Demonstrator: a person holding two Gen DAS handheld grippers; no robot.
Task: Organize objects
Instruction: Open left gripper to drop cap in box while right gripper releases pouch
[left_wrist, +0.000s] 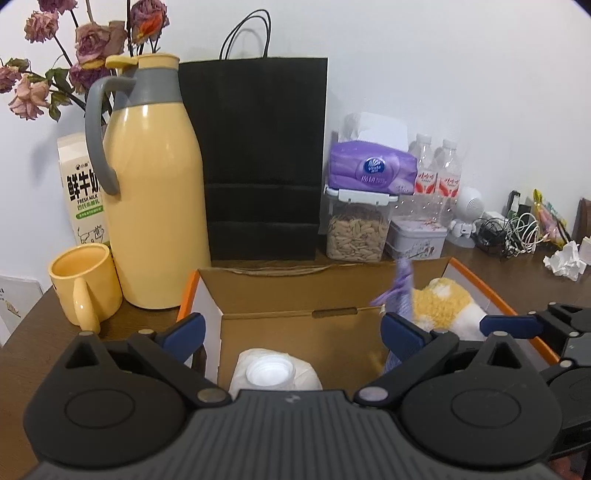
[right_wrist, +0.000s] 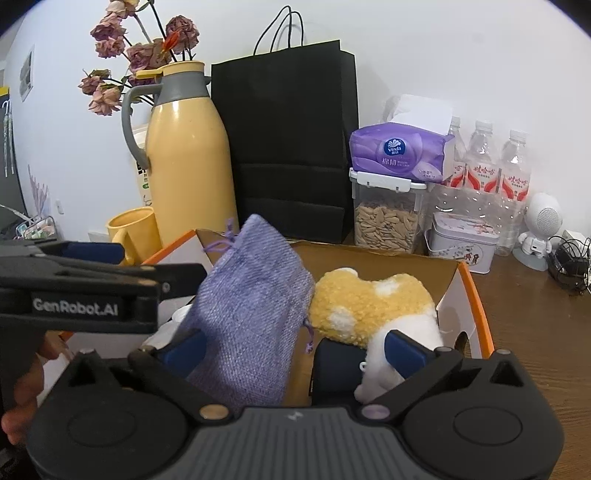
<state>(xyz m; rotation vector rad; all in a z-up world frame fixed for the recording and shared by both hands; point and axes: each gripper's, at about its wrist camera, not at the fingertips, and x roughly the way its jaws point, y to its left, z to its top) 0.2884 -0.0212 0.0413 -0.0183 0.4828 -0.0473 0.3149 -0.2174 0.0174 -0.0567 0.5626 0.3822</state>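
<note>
Black plastic fills the foreground as two hand-held grippers hang over an open cardboard box (left_wrist: 295, 295) with orange edges on a brown wooden table (right_wrist: 535, 332). At the bottom of the left wrist view, the left gripper (left_wrist: 291, 332) stands released, its blue-padded fingers wide apart and holding nothing, directly above a white capped bottle (left_wrist: 269, 373) that sits low in the box's left compartment. At the bottom of the right wrist view, the right gripper (right_wrist: 295, 345) is also spread wide; a purple drawstring pouch (right_wrist: 251, 306) stands tilted against its left finger, touching a yellow-and-white plush toy (right_wrist: 369, 306) lying in the box toward lower centre-right, and whether the pouch is actually gripped cannot be told. Beyond the box, a yellow mug (left_wrist: 83, 284) sits at lower left of the left wrist view beside a tall yellow thermos jug (left_wrist: 155, 206) with a grey handle, a milk carton (left_wrist: 79, 192) just behind it. A black paper bag (left_wrist: 258, 158) stands at centre against the white wall. To its right, a purple tissue pack (left_wrist: 373, 170) rests on a clear container of seeds (left_wrist: 356, 229), near a small tin (left_wrist: 417, 238) and water bottles (right_wrist: 484, 166). Dried roses (left_wrist: 92, 40) rise at upper left.
</note>
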